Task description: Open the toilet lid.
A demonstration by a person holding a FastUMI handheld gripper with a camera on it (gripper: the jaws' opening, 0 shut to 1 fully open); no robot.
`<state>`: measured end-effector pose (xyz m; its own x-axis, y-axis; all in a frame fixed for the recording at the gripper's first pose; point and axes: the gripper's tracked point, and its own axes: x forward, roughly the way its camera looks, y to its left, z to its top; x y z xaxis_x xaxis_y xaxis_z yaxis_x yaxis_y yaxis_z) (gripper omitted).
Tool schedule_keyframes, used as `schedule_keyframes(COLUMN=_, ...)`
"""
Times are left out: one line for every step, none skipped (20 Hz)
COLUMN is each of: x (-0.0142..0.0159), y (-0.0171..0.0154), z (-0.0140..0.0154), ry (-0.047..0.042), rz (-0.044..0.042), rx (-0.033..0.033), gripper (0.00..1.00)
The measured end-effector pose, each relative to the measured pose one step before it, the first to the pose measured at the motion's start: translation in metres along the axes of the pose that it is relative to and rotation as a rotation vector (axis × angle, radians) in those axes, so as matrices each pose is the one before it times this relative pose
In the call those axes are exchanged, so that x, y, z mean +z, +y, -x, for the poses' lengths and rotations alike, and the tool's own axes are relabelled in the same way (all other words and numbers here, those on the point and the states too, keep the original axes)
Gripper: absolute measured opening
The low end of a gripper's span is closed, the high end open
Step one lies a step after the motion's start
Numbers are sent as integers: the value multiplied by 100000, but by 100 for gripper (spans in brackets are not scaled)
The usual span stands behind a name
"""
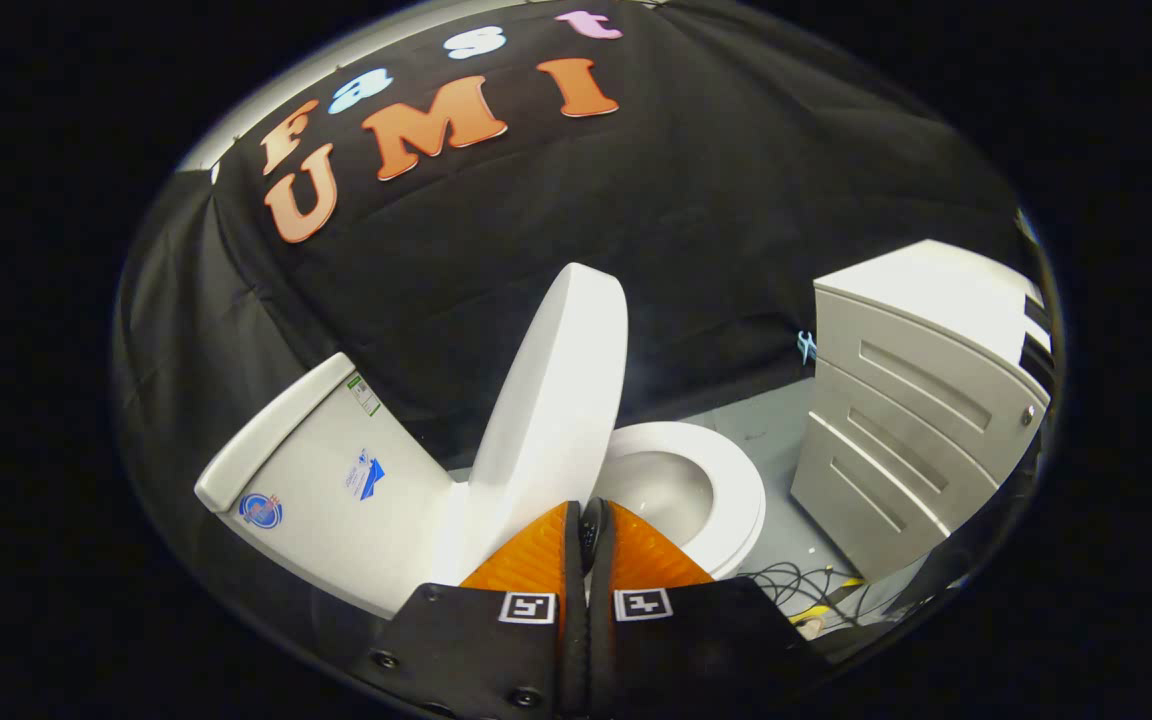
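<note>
A: Gripper view first: how do the fingers stand?

B: The gripper (588, 520) has its two orange fingers (536, 560) drawn close together, only a thin dark slit between them, nothing pinched in it. Each black finger base carries a small square black-and-white marker.

A: And the toilet lid?

B: The toilet lid (551, 400) is raised, standing nearly upright just ahead of the fingertips, a little to their left. Its lower edge looks very close to the tips; I cannot tell whether they touch it.

A: What lies around it?

B: The seat ring (736, 490) and open bowl (661, 490) sit just beyond the fingers. The cistern (326, 490) is on the far side of the lid, with a blue round sticker, a blue-and-white sticker and a small green-edged label; the print is too small to read.

A: Farther out?

B: A white drawer cabinet (921, 420) stands apart from the toilet on the grey floor (766, 420), with loose cables (801, 580) beside its base.
</note>
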<state>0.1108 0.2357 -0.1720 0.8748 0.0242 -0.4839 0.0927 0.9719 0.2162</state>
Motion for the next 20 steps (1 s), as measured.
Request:
schedule_keyframes(x=365, y=887, z=159, ry=-861, rz=1927, rx=193, gripper=8)
schedule_keyframes(x=406, y=686, z=182, ry=-1304, rz=2338, rx=-301, gripper=8)
schedule_keyframes(x=229, y=546, z=324, ry=-849, rz=3036, rx=-223, gripper=8)
schedule_keyframes(x=344, y=737, z=239, ry=-1475, rz=3283, rx=16, gripper=8)
schedule_keyframes(x=405, y=834, z=258, ry=-1355, rz=2894, rx=-106, gripper=8)
schedule_keyframes(x=358, y=993, z=234, ry=-1413, rz=2706, rx=103, gripper=8)
schedule_keyframes(x=348, y=950, z=190, ry=-1015, rz=2444, rx=326, gripper=8)
schedule_keyframes(x=397, y=887, z=166, ry=-955, rz=2443, rx=355, gripper=8)
schedule_keyframes(x=248, y=792, z=55, ry=-419, rz=2306, rx=173, gripper=8)
schedule_keyframes(x=306, y=797, z=130, ry=-638, rz=2404, rx=336, gripper=8)
schedule_keyframes(x=336, y=795, z=125, ry=-731, rz=1756, rx=615, gripper=8)
schedule_keyframes(x=362, y=677, z=159, ry=-828, rz=1297, rx=769, gripper=8)
schedule_keyframes(x=264, y=859, z=-52, ry=-752, rz=1328, rx=738, gripper=8)
schedule_keyframes(x=270, y=735, z=28, ry=-821, rz=1438, rx=705, gripper=8)
schedule_keyframes(x=192, y=713, z=163, ry=-845, rz=1346, rx=675, gripper=8)
schedule_keyframes(x=225, y=711, z=-27, ry=-822, rz=1487, rx=588, gripper=8)
schedule_keyframes(x=162, y=687, z=22, ry=-602, rz=1491, rx=463, gripper=8)
schedule_keyframes(x=212, y=577, z=-14, ry=-596, rz=1170, rx=260, gripper=8)
schedule_keyframes(x=225, y=663, z=1, ry=-779, rz=848, rx=331, gripper=8)
schedule_keyframes(x=226, y=696, z=150, ry=-903, rz=568, rx=595, gripper=8)
